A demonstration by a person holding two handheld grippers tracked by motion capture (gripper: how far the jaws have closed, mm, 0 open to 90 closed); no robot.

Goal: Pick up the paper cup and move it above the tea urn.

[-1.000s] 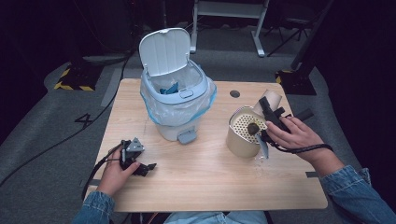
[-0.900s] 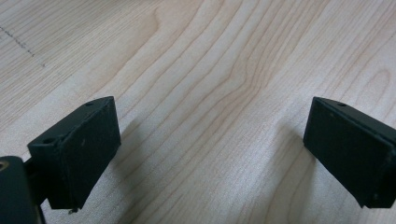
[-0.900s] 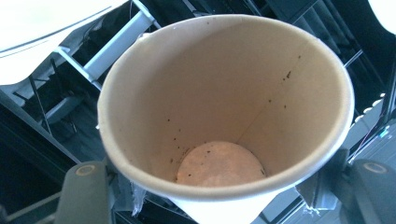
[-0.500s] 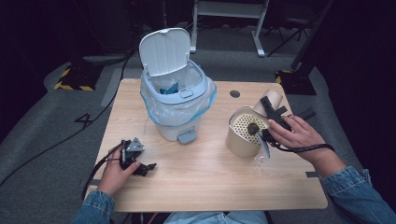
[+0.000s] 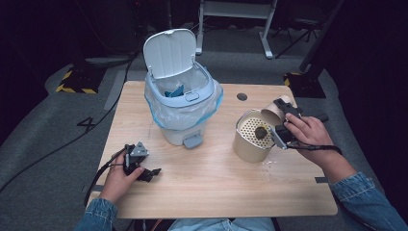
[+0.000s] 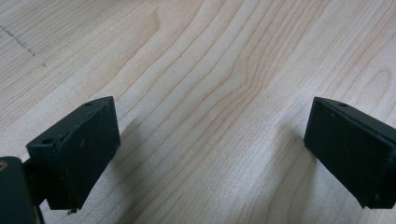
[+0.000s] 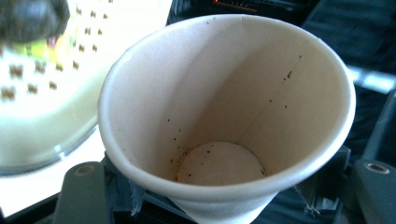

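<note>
The right gripper (image 5: 284, 126) clasps an emptied paper cup (image 7: 224, 121) at three o'clock, tipped over the strainer pot (image 5: 251, 139). Its wet lump (image 5: 261, 132) sits on the strainer; binning the cup likely remains. The left gripper (image 6: 210, 154) rests released at eight o'clock.

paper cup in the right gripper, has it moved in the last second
No. The paper cup in the right gripper sits tilted over the perforated container's rim as before.

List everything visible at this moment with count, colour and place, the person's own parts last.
Table: one, light wood, centre.
Bin: one, white and pale blue, lid up, clear liner, blue scrap inside, table's far left.
Strainer pot: one, beige, perforated insert with a dark lump on it, table's right.
Paper cup: one, white, brown specks inside, tilted at the pot, in the right gripper.
Left gripper: one, black, open, on the table's near left.
Right gripper: one, black, clamping the cup.
Sleeves: two, blue denim.
</note>
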